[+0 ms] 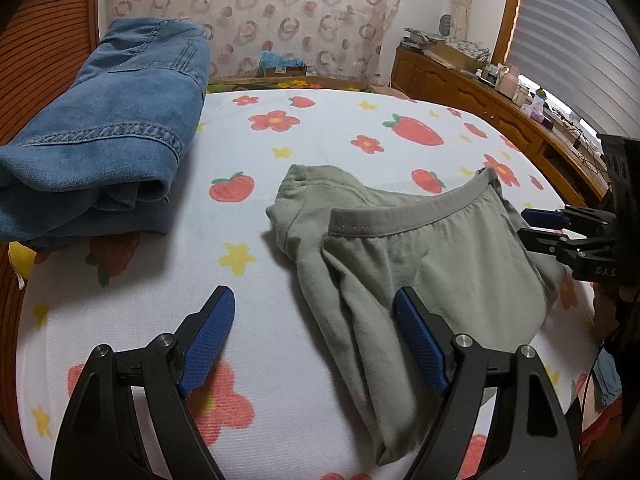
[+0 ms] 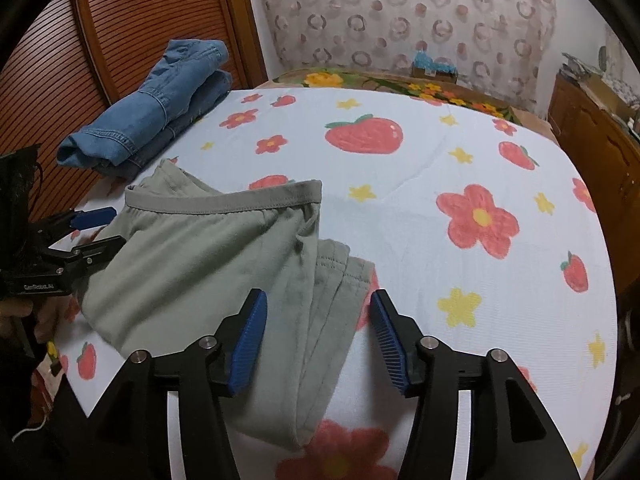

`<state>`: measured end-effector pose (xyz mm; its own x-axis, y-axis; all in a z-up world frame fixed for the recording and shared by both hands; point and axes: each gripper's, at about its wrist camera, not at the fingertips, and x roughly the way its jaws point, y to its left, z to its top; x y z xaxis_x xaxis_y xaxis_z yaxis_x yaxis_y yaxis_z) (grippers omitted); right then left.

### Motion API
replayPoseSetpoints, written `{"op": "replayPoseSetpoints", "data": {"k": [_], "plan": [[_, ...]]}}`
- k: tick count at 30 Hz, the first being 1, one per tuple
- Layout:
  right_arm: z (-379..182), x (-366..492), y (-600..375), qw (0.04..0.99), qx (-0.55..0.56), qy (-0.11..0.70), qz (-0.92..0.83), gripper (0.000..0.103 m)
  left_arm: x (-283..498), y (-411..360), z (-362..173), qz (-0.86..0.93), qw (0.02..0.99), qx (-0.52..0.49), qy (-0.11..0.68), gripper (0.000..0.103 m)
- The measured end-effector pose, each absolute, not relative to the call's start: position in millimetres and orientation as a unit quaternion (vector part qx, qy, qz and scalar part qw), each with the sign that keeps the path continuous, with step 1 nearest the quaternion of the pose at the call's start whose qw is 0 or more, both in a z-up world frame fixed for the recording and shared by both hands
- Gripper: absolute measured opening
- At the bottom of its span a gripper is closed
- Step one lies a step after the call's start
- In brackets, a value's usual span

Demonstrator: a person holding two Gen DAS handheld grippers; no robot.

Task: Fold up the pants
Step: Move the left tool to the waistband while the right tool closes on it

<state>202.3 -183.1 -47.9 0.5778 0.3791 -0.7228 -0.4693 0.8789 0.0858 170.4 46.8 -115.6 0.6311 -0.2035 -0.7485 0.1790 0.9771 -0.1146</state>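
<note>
Grey-green pants (image 1: 420,272) lie folded on the strawberry-print sheet (image 1: 340,140), waistband (image 1: 400,220) on top and facing the far side. My left gripper (image 1: 314,300) is open low over the pants' left edge, its right finger above the cloth and nothing pinched. In the right wrist view the pants (image 2: 200,260) spread to the left, and the leg hems (image 2: 340,276) lie between the fingers of my right gripper (image 2: 319,296). It is open, with its pads clear of the cloth. Each gripper shows at the edge of the other's view: right gripper (image 1: 532,226), left gripper (image 2: 108,226).
Folded blue jeans (image 1: 108,128) (image 2: 160,108) sit at the far left of the bed by a slatted wooden door (image 2: 140,20). A wooden sideboard (image 1: 480,96) loaded with clutter runs along the right. A small cardboard box (image 1: 282,66) stands beyond the bed's far edge.
</note>
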Motion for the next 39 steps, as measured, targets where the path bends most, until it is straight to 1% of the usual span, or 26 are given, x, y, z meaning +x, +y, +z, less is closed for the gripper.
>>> {"op": "replayPoseSetpoints", "data": {"k": [3,10,12,15,22,24,26,31,33,39], "plan": [[-50,204,-178,0.891,-0.058,0.385,0.232,0.064,171,46,-116,-0.107,0.903,-0.014,0.416,0.083],[-54,206,-174,0.895,-0.056,0.381,0.226,0.069,170,44,-117,-0.109,0.903,-0.008,0.416,0.085],[-55,206,-172,0.893,-0.061,0.382,0.229,0.076,170,43,-117,-0.108,0.903,-0.005,0.416,0.085],[-57,205,-164,0.891,-0.081,0.383,0.231,0.081,169,44,-117,-0.110,0.903,-0.005,0.416,0.085],[-57,207,-161,0.891,-0.091,0.381,0.230,0.082,171,47,-115,-0.114,0.900,-0.013,0.420,0.085],[-57,206,-160,0.891,-0.093,0.381,0.229,0.082,170,49,-109,-0.125,0.905,-0.022,0.407,0.085],[-57,207,-161,0.891,-0.092,0.381,0.230,0.082,172,51,-104,-0.131,0.906,-0.031,0.401,0.082],[-58,206,-161,0.891,-0.092,0.381,0.230,0.082,184,52,-97,-0.149,0.901,-0.043,0.405,0.063],[-58,206,-161,0.891,-0.092,0.382,0.230,0.082,190,52,-97,-0.151,0.898,-0.049,0.410,0.057],[-58,206,-161,0.891,-0.092,0.382,0.230,0.082,201,49,-104,-0.146,0.894,-0.041,0.421,0.057]]}}
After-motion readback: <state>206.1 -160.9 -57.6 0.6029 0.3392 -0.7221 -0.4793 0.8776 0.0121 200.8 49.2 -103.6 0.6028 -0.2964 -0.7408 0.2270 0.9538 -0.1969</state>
